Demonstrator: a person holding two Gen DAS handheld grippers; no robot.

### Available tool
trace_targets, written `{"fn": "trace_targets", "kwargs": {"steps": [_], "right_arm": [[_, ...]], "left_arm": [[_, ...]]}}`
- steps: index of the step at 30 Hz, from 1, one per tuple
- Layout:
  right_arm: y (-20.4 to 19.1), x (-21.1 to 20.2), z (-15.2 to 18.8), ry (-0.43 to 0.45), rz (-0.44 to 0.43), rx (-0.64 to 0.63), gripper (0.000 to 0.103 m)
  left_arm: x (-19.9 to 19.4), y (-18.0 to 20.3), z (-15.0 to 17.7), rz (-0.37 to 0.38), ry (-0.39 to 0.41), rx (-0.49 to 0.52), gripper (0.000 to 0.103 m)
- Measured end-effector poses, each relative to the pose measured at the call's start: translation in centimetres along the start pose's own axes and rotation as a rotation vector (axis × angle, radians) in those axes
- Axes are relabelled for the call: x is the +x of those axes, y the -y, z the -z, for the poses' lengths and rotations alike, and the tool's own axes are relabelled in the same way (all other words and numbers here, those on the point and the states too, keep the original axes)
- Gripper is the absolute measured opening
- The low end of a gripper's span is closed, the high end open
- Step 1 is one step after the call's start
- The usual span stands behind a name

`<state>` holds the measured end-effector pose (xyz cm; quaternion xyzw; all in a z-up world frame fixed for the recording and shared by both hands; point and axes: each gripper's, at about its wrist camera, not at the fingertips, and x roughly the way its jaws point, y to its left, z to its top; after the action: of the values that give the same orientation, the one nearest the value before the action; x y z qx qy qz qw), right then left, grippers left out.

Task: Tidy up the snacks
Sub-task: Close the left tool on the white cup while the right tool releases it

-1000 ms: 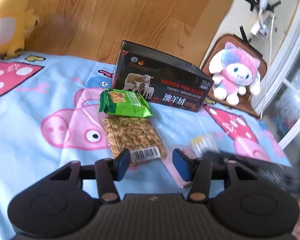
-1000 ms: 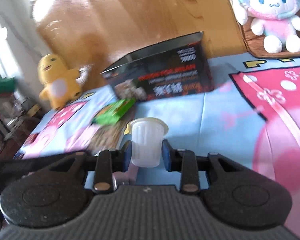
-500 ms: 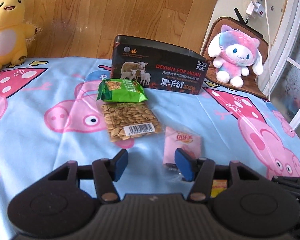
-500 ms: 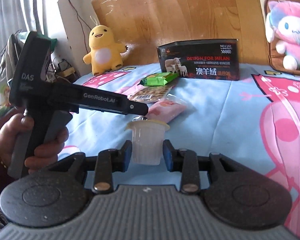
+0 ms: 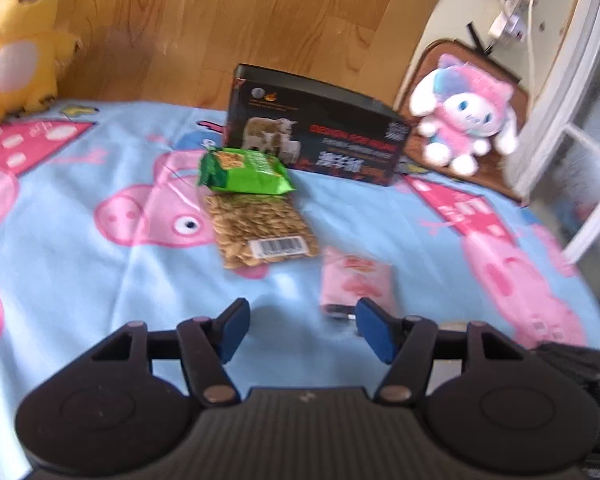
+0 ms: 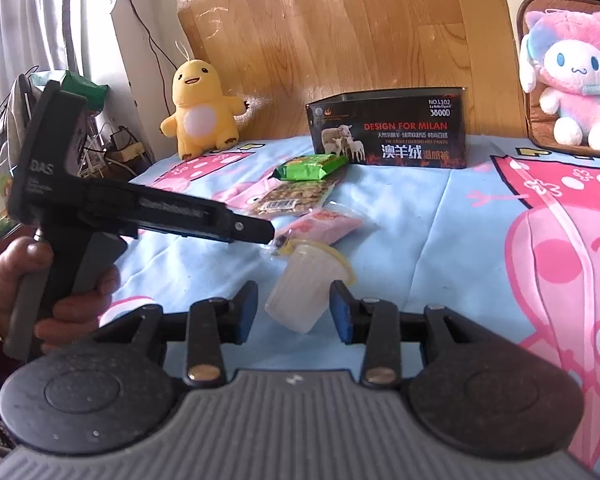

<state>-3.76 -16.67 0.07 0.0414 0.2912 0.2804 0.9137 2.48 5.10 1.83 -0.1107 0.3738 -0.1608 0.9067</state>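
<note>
Four snacks lie low-centre on the blanket — one green packet (image 6: 312, 167), one seed bag (image 6: 294, 199), one pink pouch (image 6: 320, 226), one jelly cup (image 6: 306, 292) tipping free as your right gripper (image 6: 294, 312) and empty left gripper (image 5: 300, 330) have just been opening; next pickup needs re-centring.
</note>
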Motion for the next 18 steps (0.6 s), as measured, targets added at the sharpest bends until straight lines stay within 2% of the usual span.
{"fn": "trace_targets", "kwargs": {"steps": [2,6,15,17,18], "right_arm": [[0.0,0.0,0.2,-0.002,0.002,0.0,0.049],[0.0,0.2,0.6,-0.022,0.0,0.011,0.049],[0.4,0.8,0.8,-0.021,-0.001,0.022,0.049],[0.4,1.0,0.8,-0.017,0.001,0.017,0.041],[0.3,1.0,0.8,-0.014,0.0,0.01,0.04]], "left_arm": [[-0.7,-0.3,-0.1,0.066,-0.001,-0.026,0.06],[-1.5,0.5,-0.1,0.182,-0.013,-0.03,0.06],[1.3,3.4,1.0,0.311,-0.173,-0.017,0.06],[2.3,3.6,1.2,0.319,-0.181,-0.022,0.051],[2.5,3.8,1.3,0.319,-0.18,-0.015,0.045]]}}
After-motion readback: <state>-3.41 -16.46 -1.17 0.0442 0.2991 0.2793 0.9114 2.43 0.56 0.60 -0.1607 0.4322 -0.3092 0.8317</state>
